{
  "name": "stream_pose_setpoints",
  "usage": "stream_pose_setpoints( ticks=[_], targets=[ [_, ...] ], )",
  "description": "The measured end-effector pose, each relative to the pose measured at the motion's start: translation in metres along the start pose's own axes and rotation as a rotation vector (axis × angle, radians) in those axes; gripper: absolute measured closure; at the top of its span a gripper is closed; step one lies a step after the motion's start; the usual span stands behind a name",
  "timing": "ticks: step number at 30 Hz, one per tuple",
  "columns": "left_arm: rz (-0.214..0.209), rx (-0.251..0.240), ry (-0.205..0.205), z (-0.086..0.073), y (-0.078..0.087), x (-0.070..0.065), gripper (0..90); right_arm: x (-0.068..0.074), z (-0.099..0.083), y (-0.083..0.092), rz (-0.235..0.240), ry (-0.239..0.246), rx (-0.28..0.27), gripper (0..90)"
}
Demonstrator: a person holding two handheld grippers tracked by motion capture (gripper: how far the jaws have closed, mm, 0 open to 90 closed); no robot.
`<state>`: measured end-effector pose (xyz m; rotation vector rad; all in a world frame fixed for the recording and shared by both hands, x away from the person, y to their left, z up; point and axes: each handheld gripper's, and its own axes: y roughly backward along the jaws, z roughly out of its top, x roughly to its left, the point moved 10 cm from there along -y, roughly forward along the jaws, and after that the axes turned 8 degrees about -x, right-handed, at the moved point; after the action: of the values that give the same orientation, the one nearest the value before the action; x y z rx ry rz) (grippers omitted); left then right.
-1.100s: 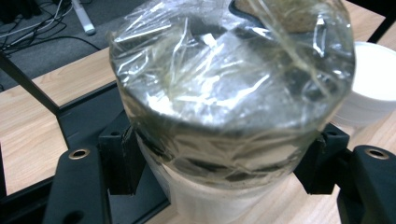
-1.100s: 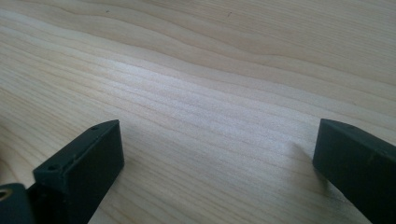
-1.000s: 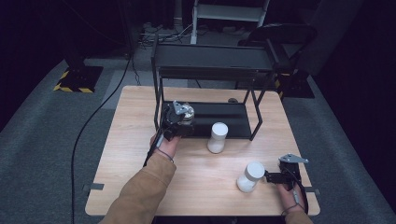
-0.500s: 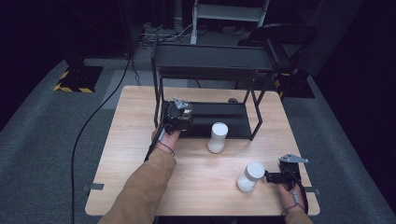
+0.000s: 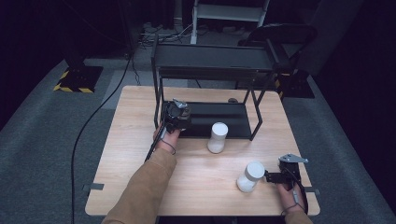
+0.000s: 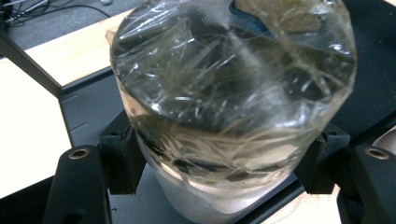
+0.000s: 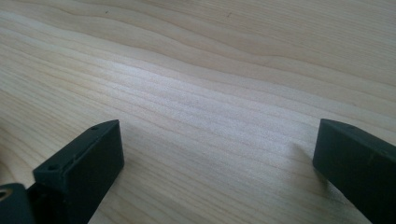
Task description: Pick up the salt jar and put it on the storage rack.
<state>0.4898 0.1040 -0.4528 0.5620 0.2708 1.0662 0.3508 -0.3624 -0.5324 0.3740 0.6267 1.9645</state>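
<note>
The left gripper (image 6: 219, 186) pinched a plastic-wrapped jar (image 6: 229, 107), upright, its long axis vertical, just above the rack's black lower shelf (image 5: 233, 122) at its left end. The right gripper (image 7: 219, 154) stood spread over bare table (image 7: 210, 70), beside a white bottle (image 5: 249, 177) near the table's front edge.

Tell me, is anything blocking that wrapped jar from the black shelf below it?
Nothing visible. The left claw grips the jar over the bare left end of the shelf. The nearest white bottle stands on the table, off to the right.
</note>
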Motion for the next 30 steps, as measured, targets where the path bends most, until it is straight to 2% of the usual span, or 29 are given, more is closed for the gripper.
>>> stream_pose_setpoints(
  ticks=[7,17,23,27,30],
  targets=[
    [0.001,0.034,0.022,-0.005,-0.011,0.003,29.8,0.001,0.0,-0.001,-0.004,-0.003,0.0,1.5],
    [0.017,0.048,0.013,-0.009,-0.013,0.005,29.8,0.001,0.0,-0.001,-0.004,-0.003,0.0,1.5],
    [0.007,0.038,0.027,-0.012,-0.013,0.009,29.7,0.001,0.0,-0.001,-0.004,-0.003,0.0,1.5],
    [-0.016,0.017,0.042,-0.018,-0.013,0.012,29.6,0.001,0.0,-0.001,-0.004,-0.002,0.0,1.5],
    [-0.015,0.01,0.031,-0.019,-0.012,0.011,29.5,0.001,0.0,-0.001,-0.004,-0.003,0.0,1.5]
  ],
)
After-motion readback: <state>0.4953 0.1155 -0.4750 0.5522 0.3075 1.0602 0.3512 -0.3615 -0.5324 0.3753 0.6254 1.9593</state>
